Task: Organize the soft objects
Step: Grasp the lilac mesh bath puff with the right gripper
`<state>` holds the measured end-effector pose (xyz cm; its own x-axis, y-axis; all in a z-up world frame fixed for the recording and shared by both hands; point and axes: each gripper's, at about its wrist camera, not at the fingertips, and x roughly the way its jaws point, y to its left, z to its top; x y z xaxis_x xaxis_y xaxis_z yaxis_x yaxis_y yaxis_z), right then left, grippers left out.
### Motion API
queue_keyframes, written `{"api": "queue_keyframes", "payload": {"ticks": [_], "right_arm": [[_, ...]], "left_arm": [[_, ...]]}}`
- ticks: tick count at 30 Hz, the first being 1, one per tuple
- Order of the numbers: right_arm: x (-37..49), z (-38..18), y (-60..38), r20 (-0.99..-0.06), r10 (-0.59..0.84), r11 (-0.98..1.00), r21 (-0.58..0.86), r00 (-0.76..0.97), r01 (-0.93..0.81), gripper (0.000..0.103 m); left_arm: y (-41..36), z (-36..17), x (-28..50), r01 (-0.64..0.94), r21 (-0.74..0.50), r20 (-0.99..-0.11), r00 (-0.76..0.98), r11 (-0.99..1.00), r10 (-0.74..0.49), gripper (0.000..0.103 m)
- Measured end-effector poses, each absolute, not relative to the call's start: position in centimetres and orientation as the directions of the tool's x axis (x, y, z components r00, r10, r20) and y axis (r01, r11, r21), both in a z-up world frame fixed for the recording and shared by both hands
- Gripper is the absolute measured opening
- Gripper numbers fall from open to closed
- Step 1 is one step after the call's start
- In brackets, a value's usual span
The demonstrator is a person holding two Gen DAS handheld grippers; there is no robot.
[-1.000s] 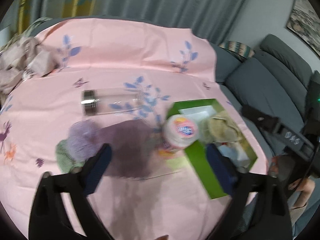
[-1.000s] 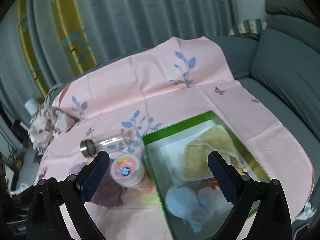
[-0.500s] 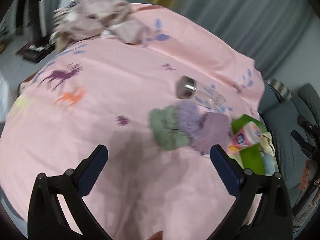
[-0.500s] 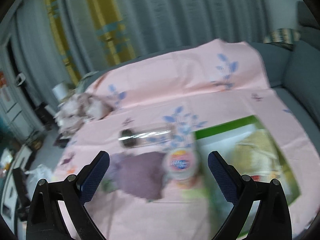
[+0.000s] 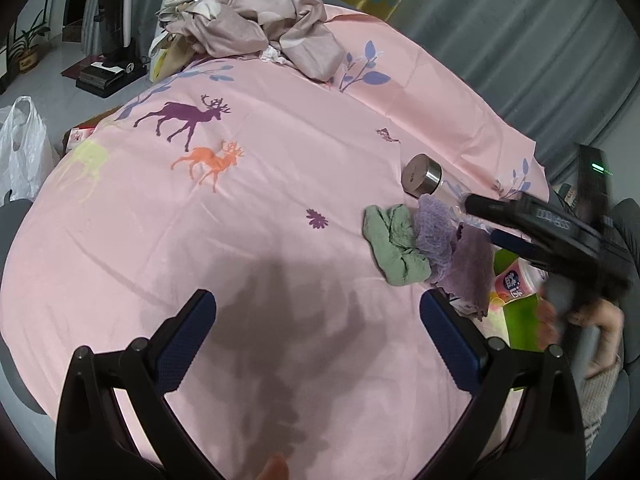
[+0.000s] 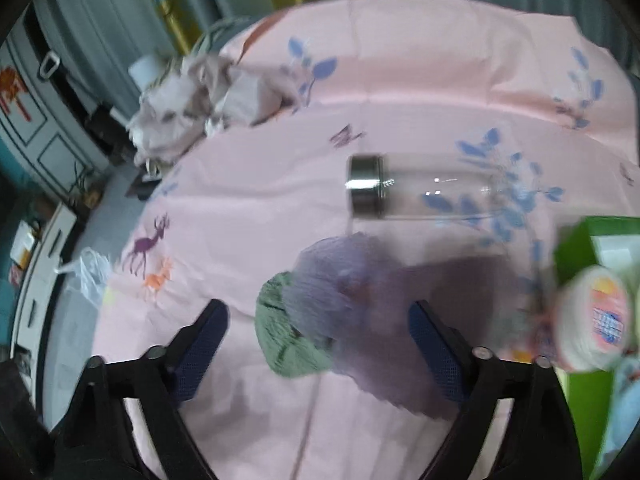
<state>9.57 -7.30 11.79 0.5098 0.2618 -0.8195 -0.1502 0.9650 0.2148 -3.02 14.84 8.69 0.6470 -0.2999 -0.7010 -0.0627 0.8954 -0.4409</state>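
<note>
Now my right tongs (image 6: 316, 344) are closing, still empty, around the crumpled lilac knit cloth (image 6: 332, 280) between their tips; they're risking snagging the sage-green cloth (image 6: 280, 332) touching it. Left tongs (image 5: 316, 336) are hanging open.

Grey curtains (image 5: 500, 32) behind pink-sheeted bed (image 5: 280, 160)

The right claw (image 6: 318, 340), closing, hovers over green cloth (image 6: 286, 336) and lilac cloth (image 6: 332, 276).
</note>
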Motion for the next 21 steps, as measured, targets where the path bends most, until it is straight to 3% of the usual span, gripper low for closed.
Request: {"api": "queue_keyframes", "payload": {"ticks": [2,4,5,7,8,14,21], "right_arm": [[11.0,10.1,-6.2,-0.851,0.221,0.975,0.181,0.476,-0.128,0.075],[11.9,8.9,-5.8,-0.871,0.165,0.986,0.139,0.463,-0.091,0.052],[12.3,8.2,-5.8,-0.872,0.151,0.989,0.132,0.466,-0.073,0.047],[12.7,7.7,-6.1,-0.868,0.163,0.986,0.151,0.469,-0.063,0.018],[12.6,7.7,-6.3,-0.867,0.166,0.986,0.158,0.47,-0.058,0.014],[9.2,12.6,-8.1,-0.756,0.314,0.947,0.296,0.575,-0.128,0.011],[3.1,19.0,-9.8,-0.641,0.402,0.913,0.335,0.654,-0.233,0.011]], "left_arm": [[15.0,8.7,-3.2,-0.056,-0.442,-0.7,0.646,0.895,-0.305,0.101],[15.1,8.8,-3.5,-0.056,-0.437,-0.698,0.651,0.898,-0.299,0.101],[15.1,9.0,-3.7,-0.059,-0.425,-0.699,0.656,0.903,-0.286,0.101],[15.0,9.1,-3.8,-0.068,-0.393,-0.705,0.662,0.917,-0.254,0.101],[15.0,9.1,-3.9,-0.063,-0.387,-0.704,0.664,0.92,-0.251,0.101],[14.9,9.2,-3.7,-0.056,-0.393,-0.701,0.664,0.918,-0.26,0.101],[14.0,9.0,-3.2,-0.035,-0.386,-0.703,0.658,0.922,-0.269,0.101]]}}
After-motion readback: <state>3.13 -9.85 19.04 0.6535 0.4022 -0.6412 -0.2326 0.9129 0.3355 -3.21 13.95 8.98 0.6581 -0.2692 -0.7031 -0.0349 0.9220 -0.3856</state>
